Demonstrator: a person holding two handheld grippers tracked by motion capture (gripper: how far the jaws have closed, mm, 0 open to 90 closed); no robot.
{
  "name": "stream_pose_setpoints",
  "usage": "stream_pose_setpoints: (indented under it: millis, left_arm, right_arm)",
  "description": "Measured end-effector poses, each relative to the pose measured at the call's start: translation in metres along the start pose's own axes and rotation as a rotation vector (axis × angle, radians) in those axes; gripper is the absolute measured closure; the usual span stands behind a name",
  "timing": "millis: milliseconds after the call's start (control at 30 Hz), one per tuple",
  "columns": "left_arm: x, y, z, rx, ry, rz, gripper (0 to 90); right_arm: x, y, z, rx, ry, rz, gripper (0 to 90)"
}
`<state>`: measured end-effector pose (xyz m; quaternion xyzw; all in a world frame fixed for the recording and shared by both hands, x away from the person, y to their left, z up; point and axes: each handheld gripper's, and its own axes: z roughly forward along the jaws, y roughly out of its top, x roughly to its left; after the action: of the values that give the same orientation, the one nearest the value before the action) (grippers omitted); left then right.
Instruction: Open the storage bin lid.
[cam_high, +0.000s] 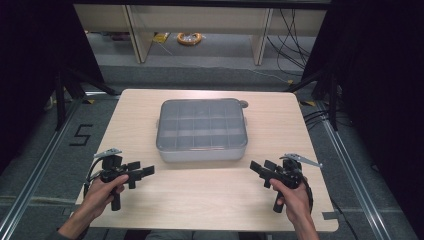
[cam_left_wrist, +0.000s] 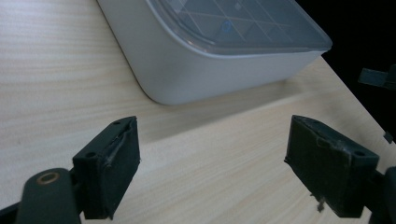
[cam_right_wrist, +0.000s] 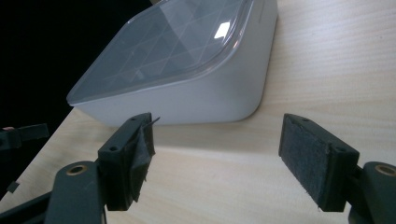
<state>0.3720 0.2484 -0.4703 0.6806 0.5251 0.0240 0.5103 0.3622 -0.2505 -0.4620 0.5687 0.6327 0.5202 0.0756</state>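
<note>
A grey plastic box (cam_high: 202, 131) with a clear lid over a grid of compartments sits mid-table; its lid is on. The same box (cam_left_wrist: 205, 51) fills the top of the left gripper view, and the box (cam_right_wrist: 177, 70) lies ahead in the right gripper view. My left gripper (cam_high: 144, 172) hovers near the table's front left, open, jaws wide with nothing between them, pointing toward the box's front left corner. My right gripper (cam_high: 259, 169) is at the front right, open and empty too, aimed at the box's front right corner. Both stand a short way off the box.
The light wooden table (cam_high: 210, 200) has bare surface in front of the box. A small round tab (cam_high: 243, 104) shows at the box's far right corner. Beyond the table are wooden furniture legs (cam_high: 137, 35), cables (cam_high: 292, 30) and an orange coil (cam_high: 189, 38) on the floor.
</note>
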Motion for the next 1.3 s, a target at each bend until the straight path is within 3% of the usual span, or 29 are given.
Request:
stream_pose_setpoints:
  millis: [67,100,200,233,333,367,400,500,567,633,667,700,733,767,867,900,967,1000,1033,1067,1167,1200,1233,1267,1300]
  left_arm:
    - [0.0,0.005,0.003,-0.001,-0.007,0.006,17.6]
    - [-0.001,0.008,0.004,-0.001,-0.007,0.007,17.6]
    - [0.001,0.016,0.009,-0.007,0.007,0.012,17.6]
    - [0.001,0.018,0.011,-0.009,0.013,0.002,17.6]
    - [0.004,0.024,0.016,-0.004,0.012,-0.009,17.6]
    - [0.005,0.025,0.016,-0.001,0.016,-0.011,17.6]
    - [0.006,0.027,0.018,-0.003,0.016,-0.015,17.5]
    - [0.008,0.032,0.021,-0.007,0.022,-0.025,17.6]
    - [0.008,0.037,0.023,-0.016,0.026,-0.03,17.6]
    - [0.01,0.04,0.025,-0.018,0.024,-0.022,17.6]
    - [0.01,0.04,0.025,-0.018,0.024,-0.022,17.6]
    - [0.01,0.045,0.026,-0.029,0.019,-0.025,17.6]
    - [0.01,0.045,0.026,-0.029,0.019,-0.025,17.6]
    - [0.011,0.049,0.026,-0.022,0.013,-0.01,17.6]
    - [0.01,0.053,0.029,-0.035,0.011,-0.029,17.6]
    - [0.01,0.055,0.03,-0.038,0.014,-0.03,17.6]
    - [0.012,0.059,0.034,-0.032,0.011,-0.035,17.6]
    - [0.014,0.061,0.035,-0.031,0.012,-0.035,17.7]
    - [0.015,0.062,0.035,-0.02,0.012,-0.028,18.1]
    - [0.016,0.064,0.036,-0.022,0.012,-0.029,18.4]
    - [0.019,0.069,0.038,-0.021,0.015,-0.028,19.1]
    - [0.018,0.071,0.039,-0.032,0.017,-0.045,19.1]
    - [0.02,0.072,0.041,-0.023,0.014,-0.04,19.0]
    - [0.021,0.074,0.043,-0.024,0.013,-0.045,19.0]
    - [0.023,0.076,0.044,-0.018,0.018,-0.043,19.0]
  right_arm:
    - [-0.002,0.006,0.004,-0.008,-0.007,-0.017,28.1]
    - [0.0,0.011,0.007,-0.002,0.004,0.028,28.2]
    - [-0.001,0.018,0.009,-0.013,0.004,0.029,28.6]
    - [-0.004,0.022,0.011,-0.023,0.001,0.005,28.6]
    - [-0.002,0.031,0.013,-0.025,0.001,0.037,28.9]
    - [-0.004,0.034,0.015,-0.027,-0.027,0.007,28.9]
    - [-0.003,0.035,0.016,-0.024,-0.017,0.03,29.0]
    - [-0.009,0.039,0.021,-0.04,-0.02,0.011,29.2]
    - [-0.007,0.042,0.024,-0.022,-0.032,0.066,29.5]
    - [-0.007,0.043,0.027,-0.021,-0.02,0.087,29.8]
    - [-0.007,0.043,0.027,-0.021,-0.02,0.087,29.8]
    - [-0.013,0.045,0.03,-0.035,-0.042,0.014,29.8]
    - [-0.013,0.045,0.03,-0.035,-0.042,0.014,29.8]
    - [-0.009,0.046,0.031,-0.029,-0.037,0.062,29.8]
    - [-0.012,0.049,0.035,-0.036,-0.029,0.04,29.8]
    - [-0.011,0.051,0.036,-0.034,-0.022,0.075,30.0]
    - [-0.012,0.054,0.039,-0.038,-0.023,0.064,30.1]
    - [-0.016,0.055,0.042,-0.042,-0.04,0.023,30.2]
    - [-0.016,0.056,0.044,-0.044,-0.038,0.023,30.3]
    - [-0.014,0.057,0.044,-0.039,-0.036,0.054,30.3]
    - [-0.017,0.059,0.048,-0.042,-0.03,0.037,30.6]
    - [-0.018,0.06,0.049,-0.043,-0.034,0.035,30.7]
    - [-0.02,0.06,0.051,-0.041,-0.038,0.038,30.9]
    - [-0.015,0.061,0.051,-0.02,-0.042,0.11,31.2]
    - [-0.022,0.063,0.054,-0.034,-0.039,0.044,31.6]
